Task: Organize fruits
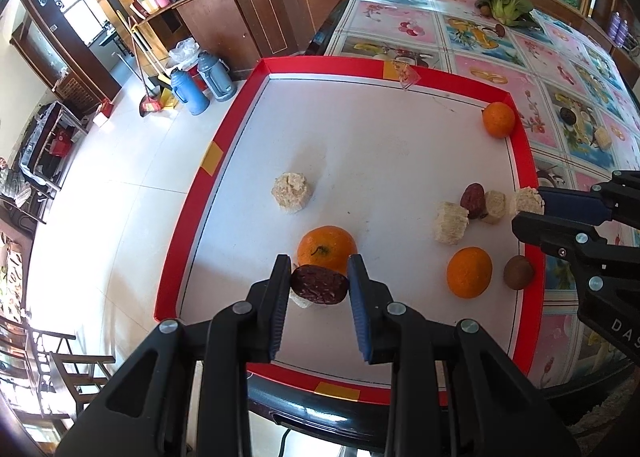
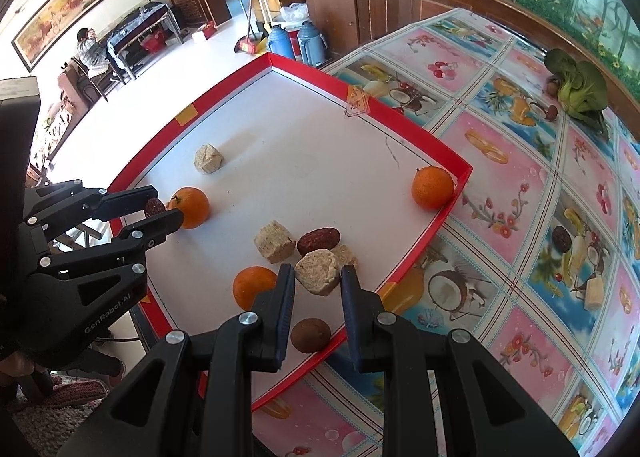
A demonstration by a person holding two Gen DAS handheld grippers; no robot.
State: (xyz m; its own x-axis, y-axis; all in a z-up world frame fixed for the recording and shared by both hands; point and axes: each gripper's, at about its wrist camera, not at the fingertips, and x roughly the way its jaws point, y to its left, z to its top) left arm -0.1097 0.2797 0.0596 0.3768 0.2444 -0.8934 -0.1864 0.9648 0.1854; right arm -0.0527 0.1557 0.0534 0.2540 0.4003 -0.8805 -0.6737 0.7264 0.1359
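A red-rimmed white tray (image 1: pixel 224 145) holds three oranges, pale crumbly blocks, a dark red date (image 1: pixel 473 200) and a brown kiwi (image 1: pixel 518 272). My left gripper (image 1: pixel 319 286) is shut on another dark red date (image 1: pixel 316 282) just above the tray's near left side. That date is in front of an orange (image 1: pixel 326 247), and a pale block (image 1: pixel 302 302) peeks out under it. My right gripper (image 2: pixel 317 284) is shut on a pale round block (image 2: pixel 318 271) beside the cluster of blocks and the date (image 2: pixel 319 242). An orange (image 2: pixel 252 289) and the kiwi (image 2: pixel 310 334) lie close by.
The tray sits on a table with a fruit-print cloth (image 2: pixel 520 185). A green leafy vegetable (image 2: pixel 580 91) lies at the table's far end. One orange (image 2: pixel 433 187) rests in the tray's far right corner, and a lone pale block (image 2: pixel 208 158) lies far left. Flasks (image 1: pixel 200 89) stand on the floor.
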